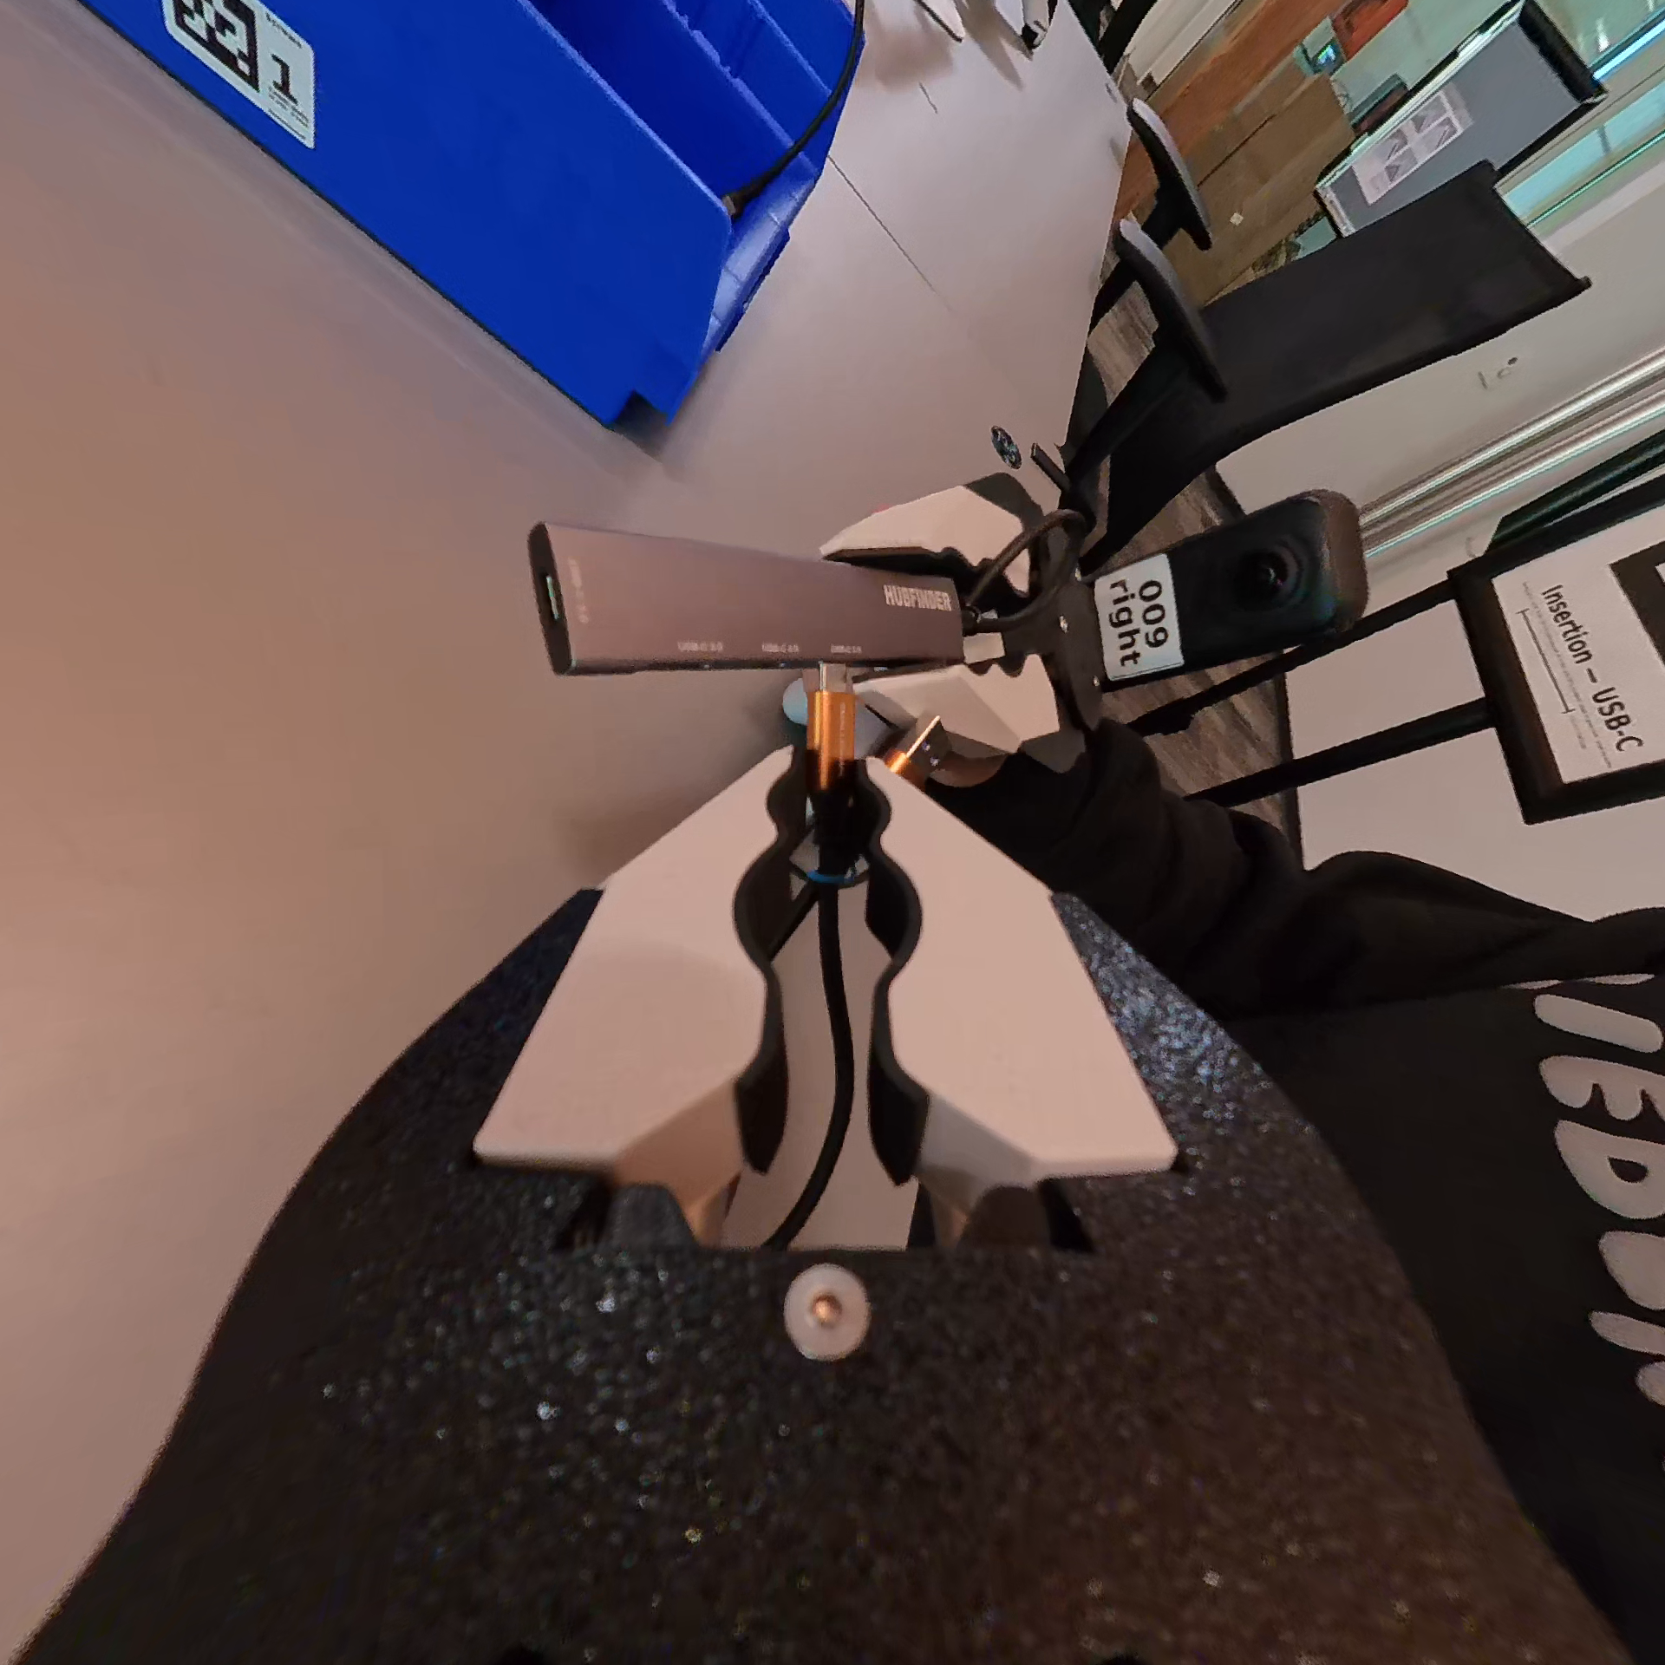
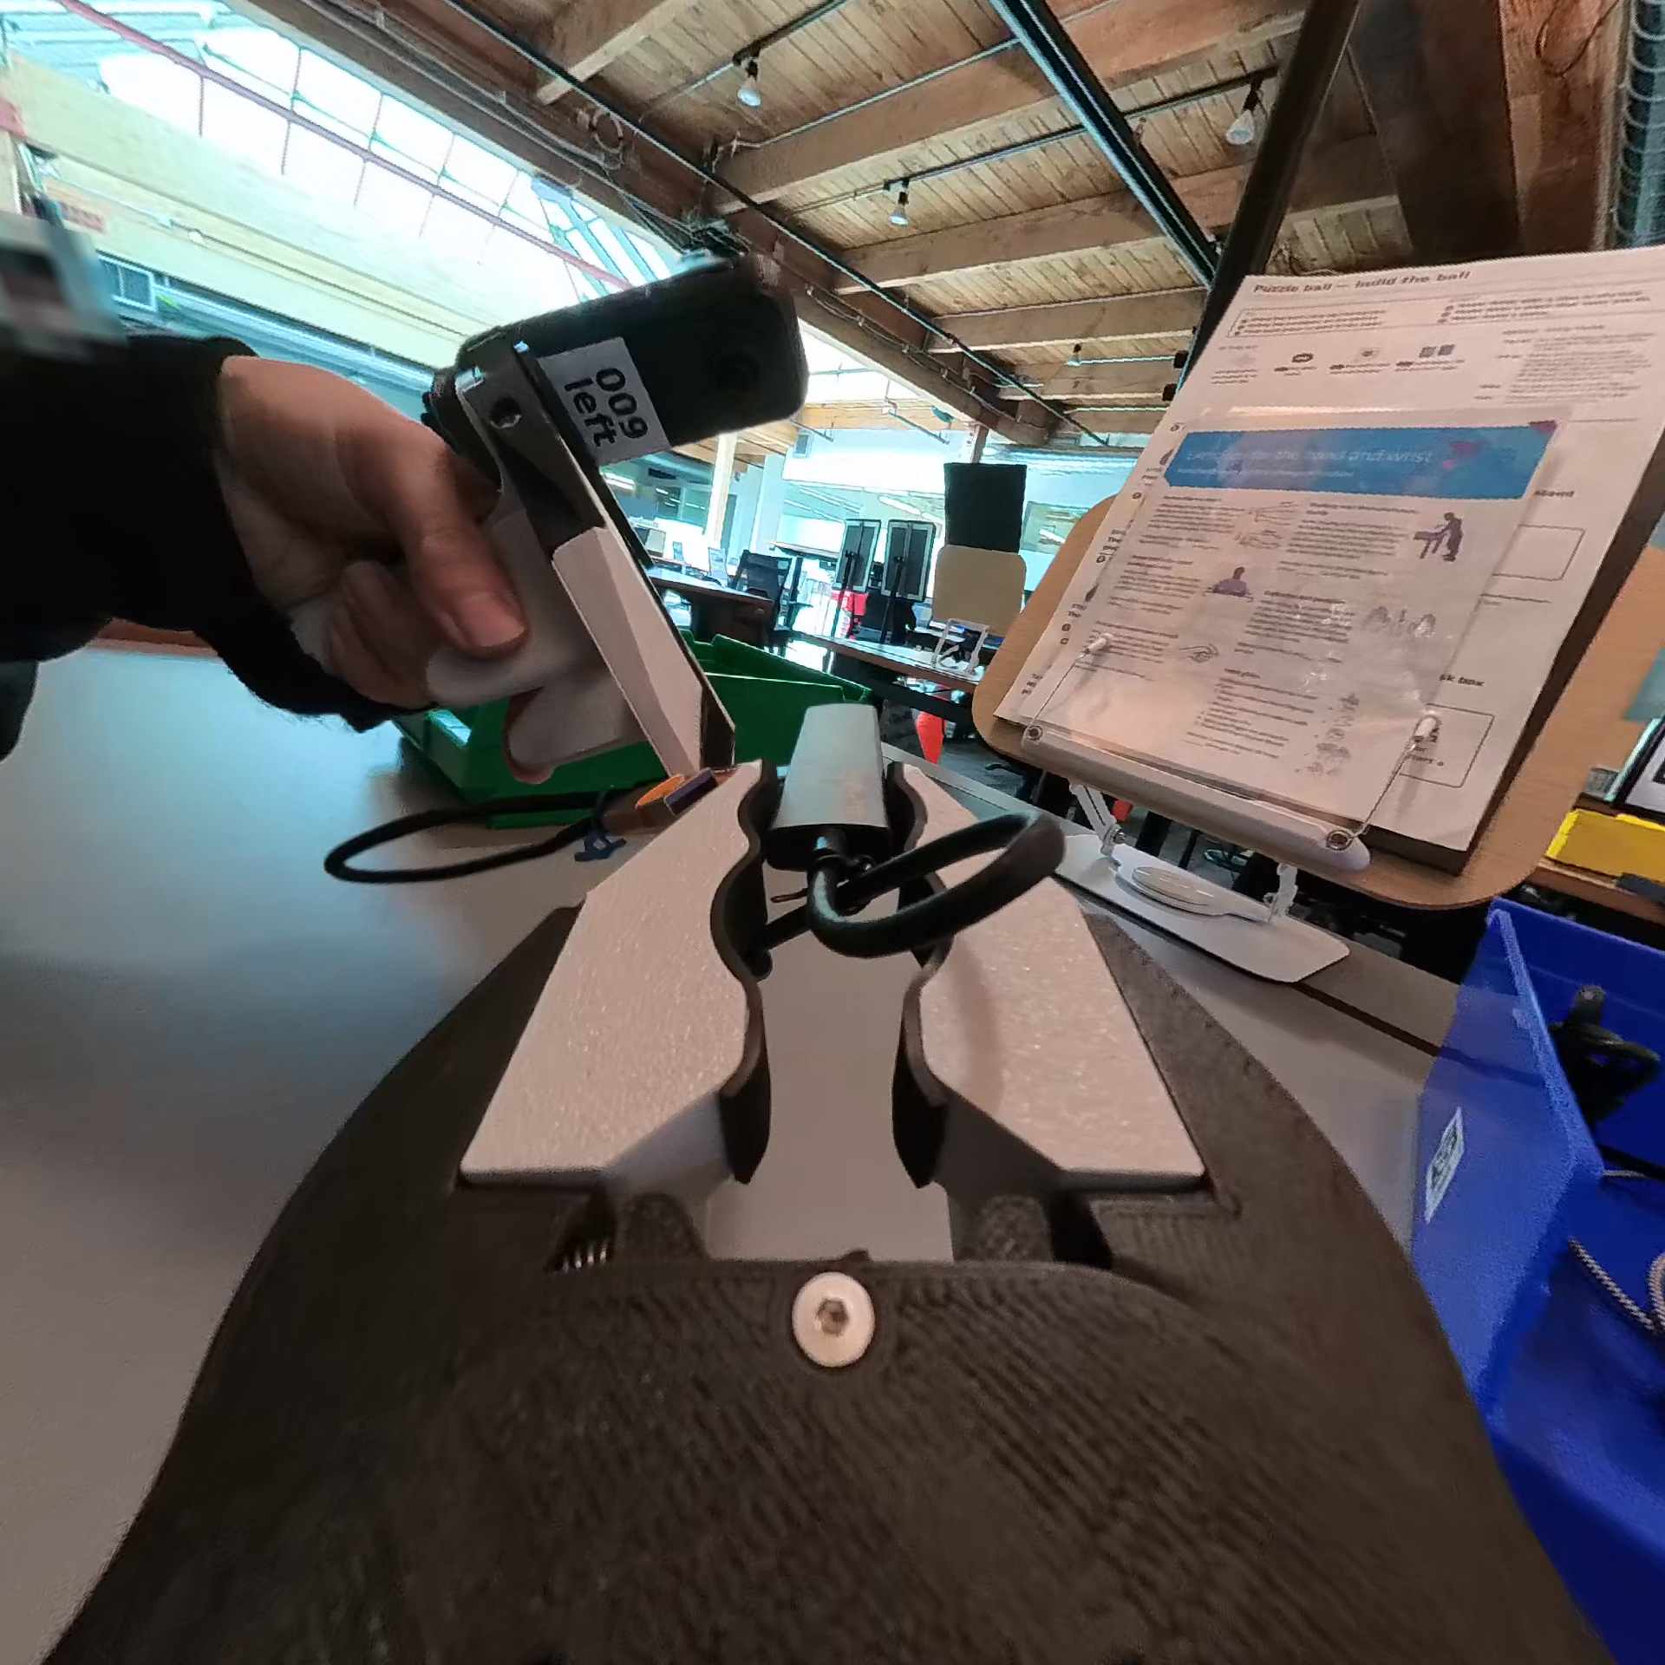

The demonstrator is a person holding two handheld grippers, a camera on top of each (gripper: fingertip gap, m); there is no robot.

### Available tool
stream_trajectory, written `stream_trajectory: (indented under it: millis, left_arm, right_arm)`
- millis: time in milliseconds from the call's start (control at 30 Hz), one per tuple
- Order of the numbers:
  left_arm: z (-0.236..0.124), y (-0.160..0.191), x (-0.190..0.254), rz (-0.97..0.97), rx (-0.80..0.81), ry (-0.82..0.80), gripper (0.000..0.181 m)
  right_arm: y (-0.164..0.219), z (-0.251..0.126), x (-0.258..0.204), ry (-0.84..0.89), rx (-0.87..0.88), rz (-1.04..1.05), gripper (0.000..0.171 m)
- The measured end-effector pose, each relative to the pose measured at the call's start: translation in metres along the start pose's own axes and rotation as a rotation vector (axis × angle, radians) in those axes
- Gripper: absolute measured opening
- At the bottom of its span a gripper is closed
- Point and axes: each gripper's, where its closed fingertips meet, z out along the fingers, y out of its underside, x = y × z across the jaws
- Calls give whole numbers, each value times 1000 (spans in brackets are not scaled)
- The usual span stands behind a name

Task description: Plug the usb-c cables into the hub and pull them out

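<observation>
Left wrist view, left to right: a blue bin (image 1: 504, 180) sat far left on the table (image 1: 225, 721); the grey hub (image 1: 748, 604) hung mid-air, its right end clamped by the right gripper (image 1: 937, 631). The left gripper (image 1: 833, 784) pinched an orange plug (image 1: 829, 730) — its metal tip met the hub's near edge, how deep I could not tell. A second plug (image 1: 914, 743) lay just right. Right wrist view: a hand (image 2: 360, 532) held the left gripper; a green bin (image 2: 577, 748) sat behind; a document stand (image 2: 1306, 586) stood right.
</observation>
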Motion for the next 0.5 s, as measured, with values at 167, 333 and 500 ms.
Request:
stream_trajectory:
  millis: [167,333,500]
  left_arm:
    - [-1,0,-2,-36,26,24,6]
    - [-1,-5,1,-73,92,99,6]
    - [3,-10,3,-105,167,153,6]
  right_arm:
    - [1,1,-1,12,-13,-40,23]
    - [-2,0,2,17,16,16,22]
    - [-3,0,5,37,24,41,23]
